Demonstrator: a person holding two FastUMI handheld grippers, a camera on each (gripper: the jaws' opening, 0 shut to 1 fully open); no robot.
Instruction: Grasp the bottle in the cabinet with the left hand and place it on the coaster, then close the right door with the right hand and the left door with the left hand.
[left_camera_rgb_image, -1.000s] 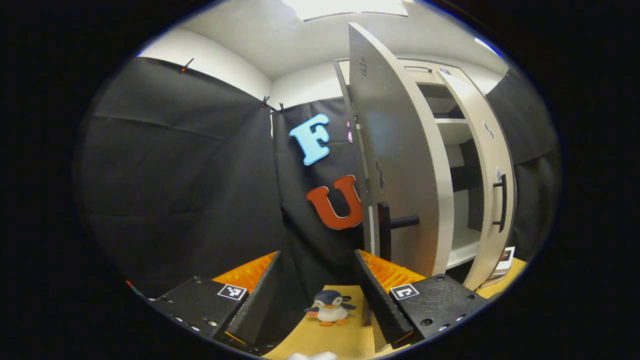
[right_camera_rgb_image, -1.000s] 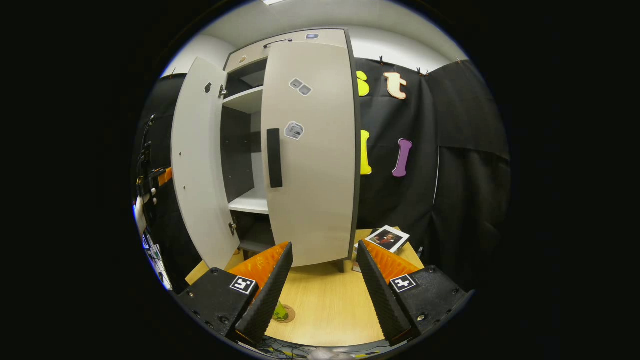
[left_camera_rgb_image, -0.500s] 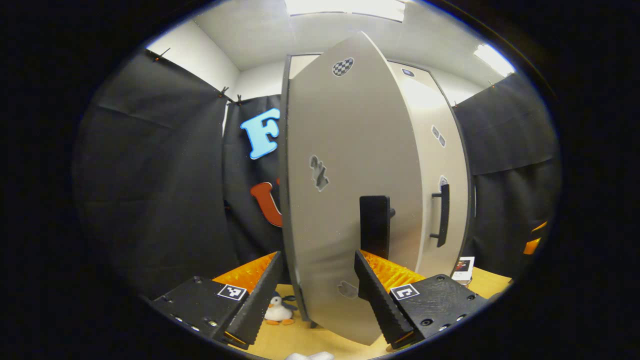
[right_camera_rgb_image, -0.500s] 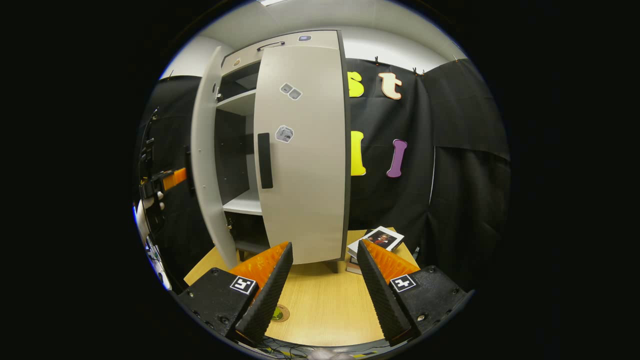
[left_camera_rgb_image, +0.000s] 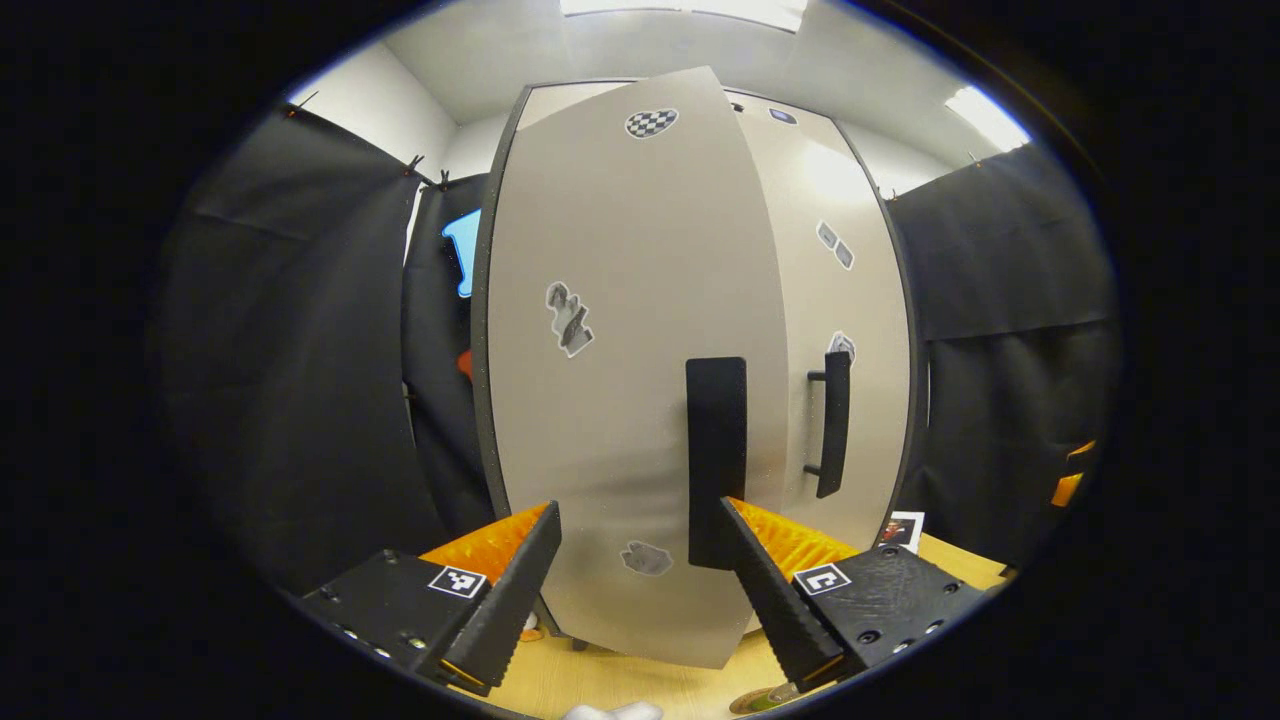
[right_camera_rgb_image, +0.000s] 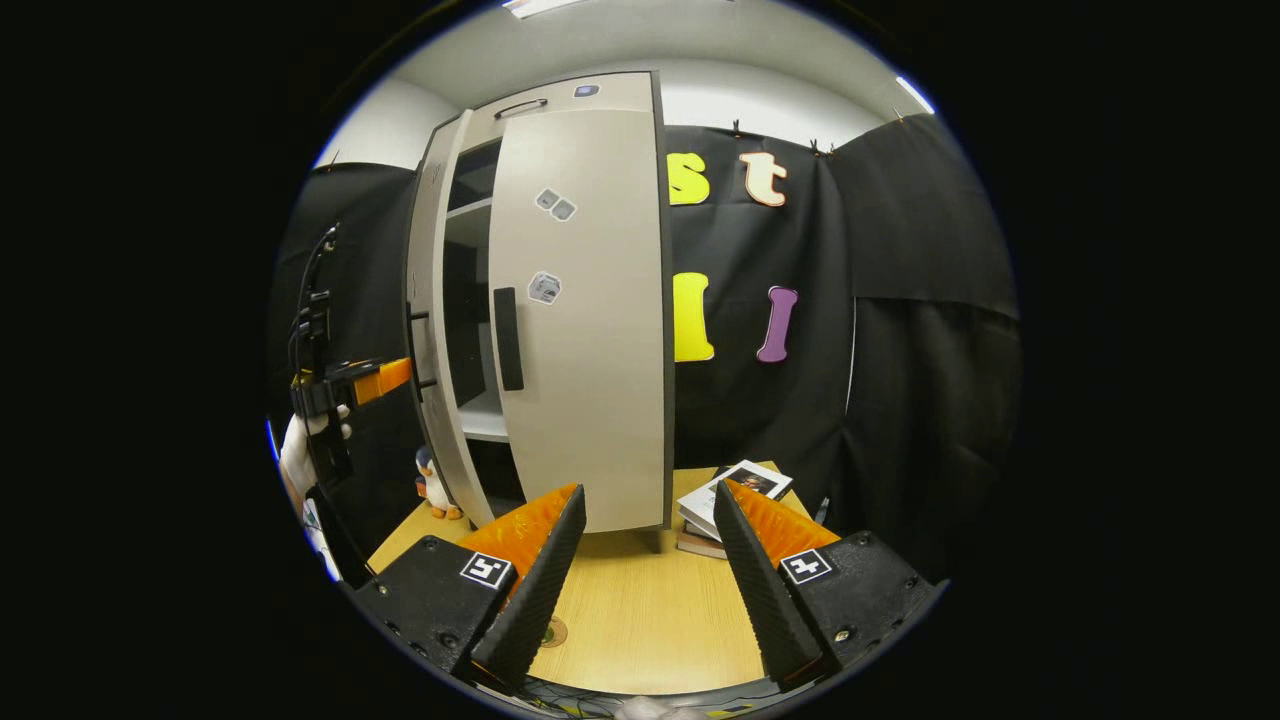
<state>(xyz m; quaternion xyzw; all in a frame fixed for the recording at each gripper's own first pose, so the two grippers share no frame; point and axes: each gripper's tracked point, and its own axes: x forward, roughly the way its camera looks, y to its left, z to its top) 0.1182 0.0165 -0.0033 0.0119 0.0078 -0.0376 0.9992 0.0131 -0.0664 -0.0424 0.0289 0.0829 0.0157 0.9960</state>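
Grey left door (left_camera_rgb_image: 620, 400) fronting wide-spread left gripper (left_camera_rgb_image: 640, 590), penguin toy (right_camera_rgb_image: 432, 485), books (right_camera_rgb_image: 725, 490), right gripper (right_camera_rgb_image: 640, 580) spread

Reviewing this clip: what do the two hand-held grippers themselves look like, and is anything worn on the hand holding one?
Each hand-held gripper, left and right, has black bolted finger mounts, each carrying a small square black-and-white marker, and wedge-shaped fingers with ribbed inner faces. In the right gripper view the left gripper appears at the far left, with black cables rising above it, held by a hand in a white glove.
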